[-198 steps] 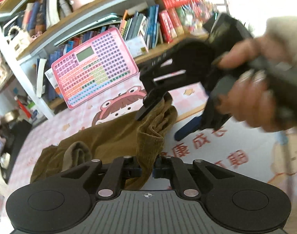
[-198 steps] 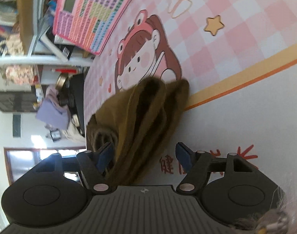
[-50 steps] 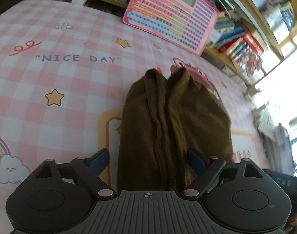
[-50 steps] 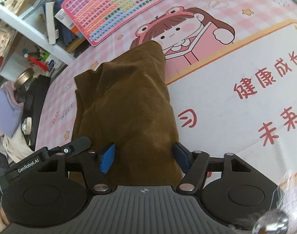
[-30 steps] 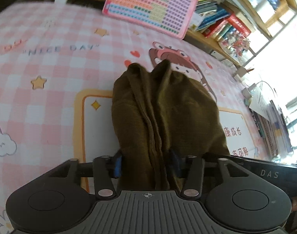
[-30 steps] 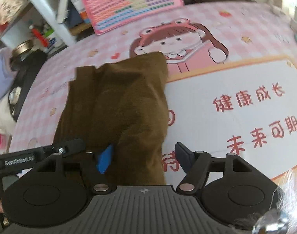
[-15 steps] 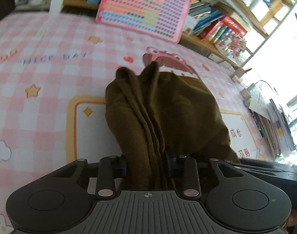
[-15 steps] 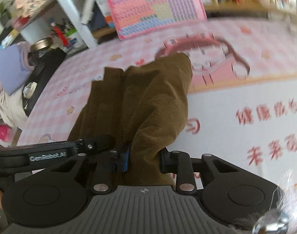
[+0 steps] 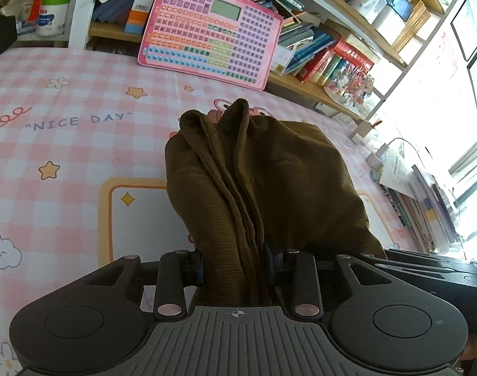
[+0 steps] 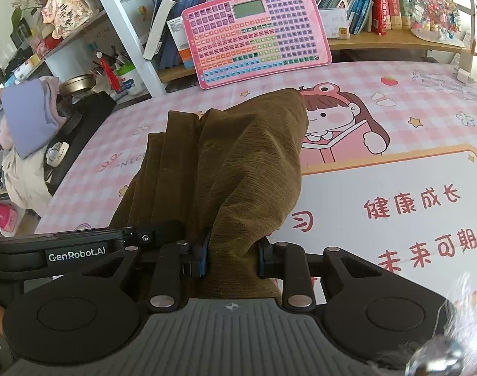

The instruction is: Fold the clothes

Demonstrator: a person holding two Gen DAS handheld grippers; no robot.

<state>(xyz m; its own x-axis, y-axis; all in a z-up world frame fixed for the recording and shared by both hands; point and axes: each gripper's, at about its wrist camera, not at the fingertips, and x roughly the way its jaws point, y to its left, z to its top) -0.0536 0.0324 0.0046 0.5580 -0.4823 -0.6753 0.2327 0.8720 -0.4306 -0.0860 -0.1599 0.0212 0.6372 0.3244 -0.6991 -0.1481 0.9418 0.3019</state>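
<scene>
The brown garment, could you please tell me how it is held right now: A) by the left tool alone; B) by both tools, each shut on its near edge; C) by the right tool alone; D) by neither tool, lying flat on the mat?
B: the left tool and the right tool each pinch a bunched edge of the brown garment.

Bare pink checked mat [image 9: 66,163] lies open to the left of the left gripper [image 9: 235,271]. Ahead of both grippers the brown garment [image 9: 269,172] fills the way. Beyond it, a pink keyboard toy [image 10: 257,31] leans against a bookshelf [image 10: 395,39]. Right of the right gripper [image 10: 232,260], open mat. The grippers sit just beside each other; no room between.
</scene>
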